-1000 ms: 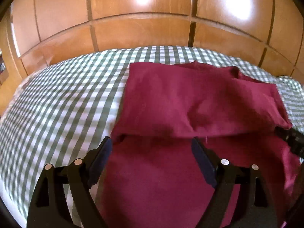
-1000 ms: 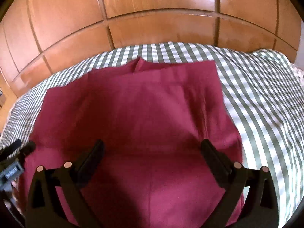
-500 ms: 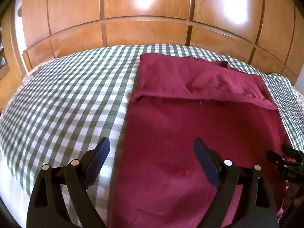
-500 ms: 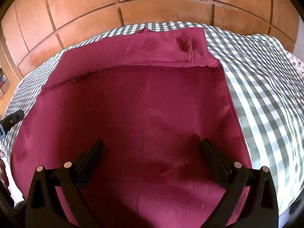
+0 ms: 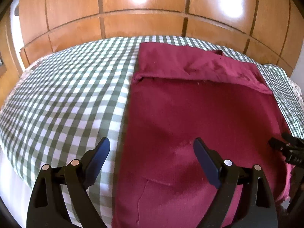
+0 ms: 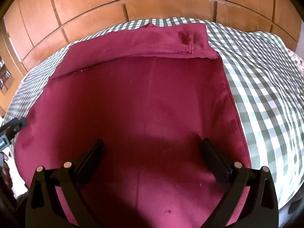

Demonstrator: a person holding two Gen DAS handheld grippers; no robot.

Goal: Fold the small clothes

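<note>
Nearest me, my left gripper (image 5: pixel 151 160) is hanging with its jaws spread wide and nothing between the pads; the left finger is sitting over bare sheet, the right finger over cloth, so I'm straddling the garment's left edge. My right gripper (image 6: pixel 152 158) is likewise spread and empty, both fingers hovering over the maroon garment (image 6: pixel 136 110), well inside its right edge.

That garment is lying flat on the green-checked bedsheet (image 5: pixel 62 102), looking like a skirt or shorts, though I can't tell which. Its near end is running under both tools and apparently over the bed's front edge. Its long axis is running straight away from me, toward the far end, where a folded-over flap (image 5: pixel 195 66) is already lying across the full width. Beyond that, the wooden panelled wall (image 5: pixel 148 24) is closing off the view.

The relation I'm watching: the near hem is directly below and slightly behind both tools, the flap straight ahead. I'm judging the next fold runs near-to-far, so each gripper needs its own near corner. Left is about on its edge; right probably needs to shift outward to the right before pinching, else the fold is going skewed.
</note>
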